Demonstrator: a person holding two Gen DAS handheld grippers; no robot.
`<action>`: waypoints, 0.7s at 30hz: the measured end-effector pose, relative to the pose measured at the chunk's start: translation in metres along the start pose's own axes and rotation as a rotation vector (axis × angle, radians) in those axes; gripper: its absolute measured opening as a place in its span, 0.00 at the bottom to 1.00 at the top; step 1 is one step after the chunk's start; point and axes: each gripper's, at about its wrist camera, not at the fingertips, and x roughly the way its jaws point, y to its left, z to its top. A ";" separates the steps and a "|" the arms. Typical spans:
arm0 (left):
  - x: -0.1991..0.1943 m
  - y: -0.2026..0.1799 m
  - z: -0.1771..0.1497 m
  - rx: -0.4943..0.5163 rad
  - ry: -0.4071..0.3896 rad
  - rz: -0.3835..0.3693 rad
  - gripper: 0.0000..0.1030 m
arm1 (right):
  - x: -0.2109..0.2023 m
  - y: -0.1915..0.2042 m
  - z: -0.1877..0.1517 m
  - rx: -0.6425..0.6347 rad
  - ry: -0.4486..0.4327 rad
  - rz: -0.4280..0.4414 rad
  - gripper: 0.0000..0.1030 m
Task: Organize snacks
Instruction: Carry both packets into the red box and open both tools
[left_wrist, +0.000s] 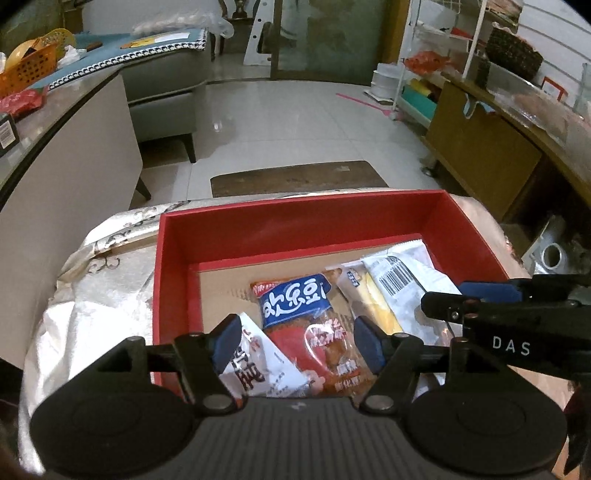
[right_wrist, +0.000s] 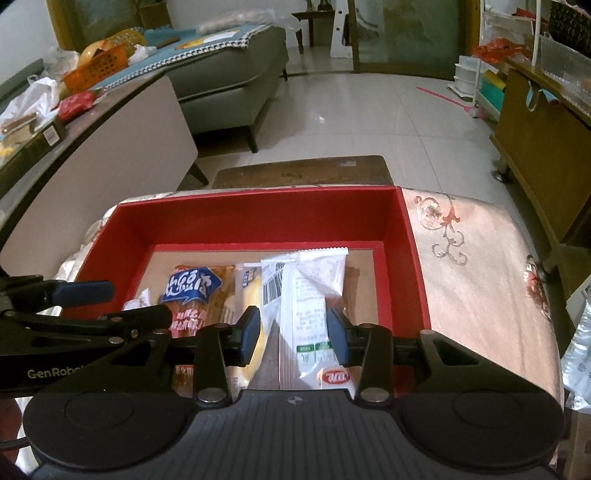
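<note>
- The red box is square cardboard on a shiny cloth.
- Inside it, the left gripper hangs loose over a crinkly red and blue snack bag.
- Further right inside, the right gripper is let go around a long white packet.

The left gripper's fingers hide the white packet's lower print.
</note>
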 end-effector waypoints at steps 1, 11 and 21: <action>-0.002 -0.001 0.000 0.002 -0.001 -0.003 0.59 | -0.003 0.000 -0.001 0.000 -0.002 0.000 0.48; -0.028 -0.013 -0.012 0.023 -0.008 -0.018 0.61 | -0.042 -0.005 -0.018 0.013 -0.038 -0.003 0.48; -0.050 -0.025 -0.034 0.039 0.002 -0.002 0.61 | -0.069 -0.004 -0.039 -0.024 -0.039 -0.008 0.49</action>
